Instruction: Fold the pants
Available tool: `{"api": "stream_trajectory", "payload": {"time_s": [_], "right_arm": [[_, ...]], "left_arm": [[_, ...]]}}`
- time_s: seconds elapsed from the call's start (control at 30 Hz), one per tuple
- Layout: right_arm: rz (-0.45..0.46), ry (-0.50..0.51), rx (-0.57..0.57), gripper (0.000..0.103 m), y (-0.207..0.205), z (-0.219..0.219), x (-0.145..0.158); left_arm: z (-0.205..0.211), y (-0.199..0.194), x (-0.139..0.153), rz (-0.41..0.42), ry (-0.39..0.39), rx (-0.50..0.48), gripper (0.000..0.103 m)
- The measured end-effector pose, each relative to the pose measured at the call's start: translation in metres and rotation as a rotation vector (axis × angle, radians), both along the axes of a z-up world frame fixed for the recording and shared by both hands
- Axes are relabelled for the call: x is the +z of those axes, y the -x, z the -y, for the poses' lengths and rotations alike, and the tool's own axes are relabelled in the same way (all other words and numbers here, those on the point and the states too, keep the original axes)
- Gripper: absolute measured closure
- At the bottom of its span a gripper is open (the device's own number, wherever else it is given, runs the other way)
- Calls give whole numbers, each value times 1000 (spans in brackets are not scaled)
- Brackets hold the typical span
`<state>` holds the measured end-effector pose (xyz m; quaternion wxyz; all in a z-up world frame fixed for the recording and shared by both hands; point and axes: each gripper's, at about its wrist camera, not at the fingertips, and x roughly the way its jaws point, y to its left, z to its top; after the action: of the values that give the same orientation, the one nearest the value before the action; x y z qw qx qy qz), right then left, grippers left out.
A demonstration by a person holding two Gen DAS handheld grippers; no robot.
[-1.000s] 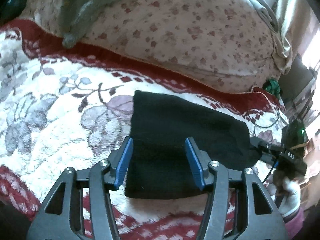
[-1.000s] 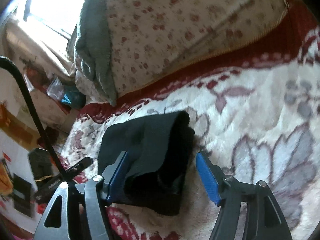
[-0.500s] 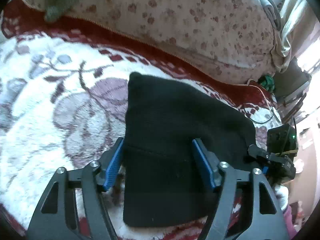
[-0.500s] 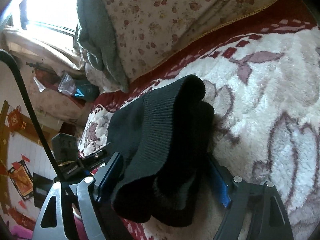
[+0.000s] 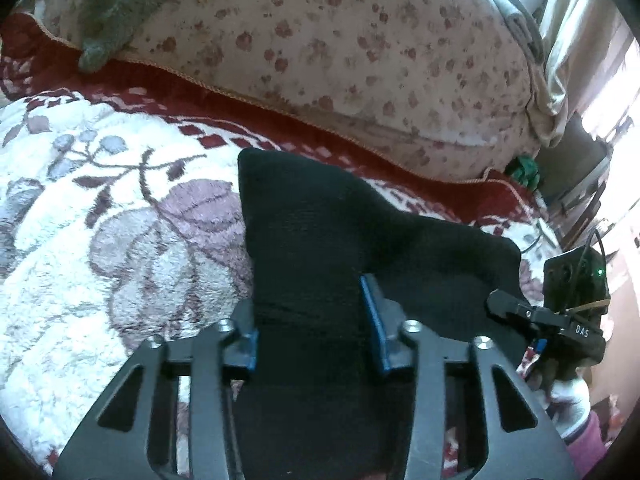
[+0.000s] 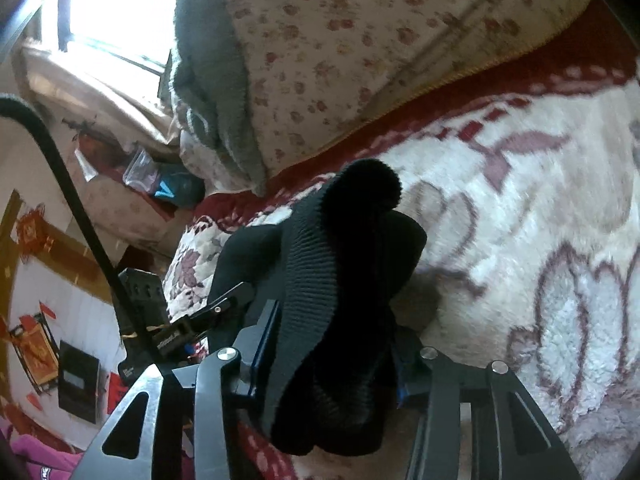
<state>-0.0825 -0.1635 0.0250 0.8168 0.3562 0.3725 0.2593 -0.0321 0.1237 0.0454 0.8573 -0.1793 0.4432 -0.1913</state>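
The black pants (image 5: 320, 232) lie folded on the white and red floral blanket (image 5: 120, 240). My left gripper (image 5: 312, 316) is shut on the near left part of the pants, and the cloth bunches up between its blue pads. My right gripper (image 6: 328, 344) is shut on the thick ribbed end of the pants (image 6: 340, 264), which is lifted off the blanket. Each gripper shows at the edge of the other's view: the right one in the left wrist view (image 5: 552, 320), the left one in the right wrist view (image 6: 188, 328).
A big floral pillow (image 5: 360, 60) with a grey cloth (image 5: 120, 12) over it lies behind the pants. A red blanket border (image 5: 200, 100) runs along it. The bed's edge, a window and room clutter (image 6: 80, 240) are on the right gripper's side.
Both grippers have closed on the pants. The right end of the pants has risen off the blanket and the cloth has bunched between the fingers.
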Motion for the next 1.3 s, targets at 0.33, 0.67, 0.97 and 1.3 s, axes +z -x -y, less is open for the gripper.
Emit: {"api": "stream_trajectory", "payload": {"time_s": [0.33,0.67,0.97,1.3], "right_arm": [[95,-29,96,60,-20,-63,50],[90,-48,256,60,-77,-185,52],[19,87,331,58,-110,-248,19],[0,165,305,45,-114,-239,21]], "left_arm": [[-68,14,58,81,-60,118,65],[-185,29,59,52,-107,313,65],[-234,28,8,-57,-77,386,64],[-237,31,-1,-86,-116,486,27]]}}
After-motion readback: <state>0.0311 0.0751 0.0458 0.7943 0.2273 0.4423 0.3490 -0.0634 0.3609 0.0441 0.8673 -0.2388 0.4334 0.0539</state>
